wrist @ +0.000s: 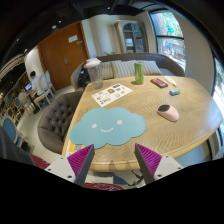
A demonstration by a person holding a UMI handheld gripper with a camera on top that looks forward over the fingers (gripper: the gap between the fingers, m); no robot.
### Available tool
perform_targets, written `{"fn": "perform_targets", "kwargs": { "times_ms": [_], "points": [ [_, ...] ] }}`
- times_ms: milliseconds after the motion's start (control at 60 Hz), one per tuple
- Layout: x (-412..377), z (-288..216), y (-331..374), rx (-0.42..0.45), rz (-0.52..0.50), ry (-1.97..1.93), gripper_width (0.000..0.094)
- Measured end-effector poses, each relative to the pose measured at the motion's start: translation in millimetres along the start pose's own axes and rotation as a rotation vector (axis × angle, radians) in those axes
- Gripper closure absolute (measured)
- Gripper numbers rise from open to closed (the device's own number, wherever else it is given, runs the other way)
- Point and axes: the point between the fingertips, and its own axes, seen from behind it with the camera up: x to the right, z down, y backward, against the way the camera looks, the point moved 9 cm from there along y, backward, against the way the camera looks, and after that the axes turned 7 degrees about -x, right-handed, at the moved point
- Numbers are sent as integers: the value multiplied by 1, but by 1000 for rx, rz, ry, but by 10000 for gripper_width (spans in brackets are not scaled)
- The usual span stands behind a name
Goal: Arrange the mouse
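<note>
A pink mouse (168, 112) lies on the round wooden table (150, 125), to the right of a light blue cloud-shaped mat (107, 127). The mat lies just beyond my fingers. My gripper (113, 166) is held at the table's near edge, open and empty, with the two purple pads (82, 160) wide apart. The mouse is ahead and to the right of the right finger, well out of its reach.
On the far part of the table stand a green can (139, 72), a white cylinder (93, 70), a printed sheet (111, 93) and a few small items (161, 83). A grey sofa (55, 118) stands left of the table. A wooden door (62, 52) is behind.
</note>
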Motion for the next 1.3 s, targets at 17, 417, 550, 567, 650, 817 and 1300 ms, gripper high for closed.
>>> {"fn": "perform_targets", "kwargs": {
  "times_ms": [17, 417, 550, 567, 650, 817, 1300],
  "points": [
    [1, 0, 0, 1, 0, -2, 100],
    [177, -32, -39, 9, 163, 95, 106],
    [229, -45, -58, 18, 145, 87, 104],
    [234, -47, -61, 20, 141, 90, 105],
    [255, -56, -74, 29, 126, 129, 104],
    [281, -75, -100, 55, 62, 155, 128],
    [288, -131, -148, 89, 14, 199, 170]
  ]
}}
